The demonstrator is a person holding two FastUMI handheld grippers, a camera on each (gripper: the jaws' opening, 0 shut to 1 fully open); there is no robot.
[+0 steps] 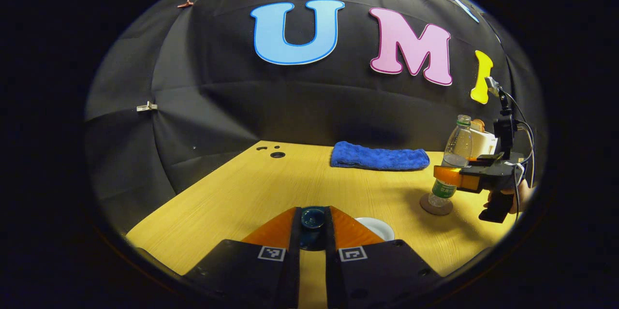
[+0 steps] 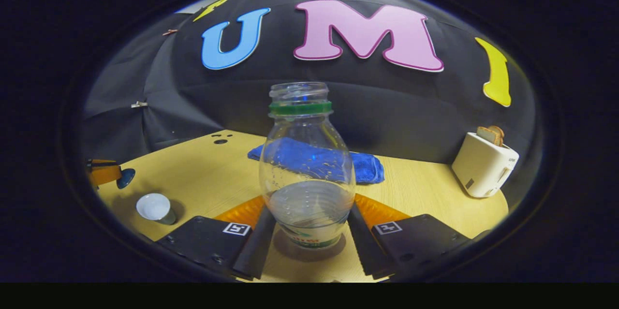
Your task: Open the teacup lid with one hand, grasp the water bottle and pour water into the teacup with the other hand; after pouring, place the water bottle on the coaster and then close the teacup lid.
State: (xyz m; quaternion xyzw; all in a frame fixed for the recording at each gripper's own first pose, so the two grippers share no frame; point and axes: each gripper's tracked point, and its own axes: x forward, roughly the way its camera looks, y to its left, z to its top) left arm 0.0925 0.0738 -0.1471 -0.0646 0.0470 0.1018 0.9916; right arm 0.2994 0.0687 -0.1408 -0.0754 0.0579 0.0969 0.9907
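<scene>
Left gripper (image 1: 313, 231): fingers clenched on the teacup lid (image 1: 313, 219), a dark blue glossy disc held up between them above the table
Teacup (image 1: 376, 226): white, round, open-topped, standing on the table just right of the left gripper's fingers; in the right gripper view it sits low at far left (image 2: 155, 208)
Right gripper (image 2: 309, 236): fingers on either side of the water bottle's lower body; whether they press on it or have let go, I cannot tell
Water bottle (image 2: 307, 173): clear ribbed plastic, uncapped, green neck ring, part full, upright
Coaster (image 1: 436, 205): brown round disc under the bottle
Table (image 1: 271, 188): pale wood grain
Towel (image 1: 379, 156): blue, fluffy, folded, at the far edge
Toaster (image 2: 485, 164): cream, boxy, far right
</scene>
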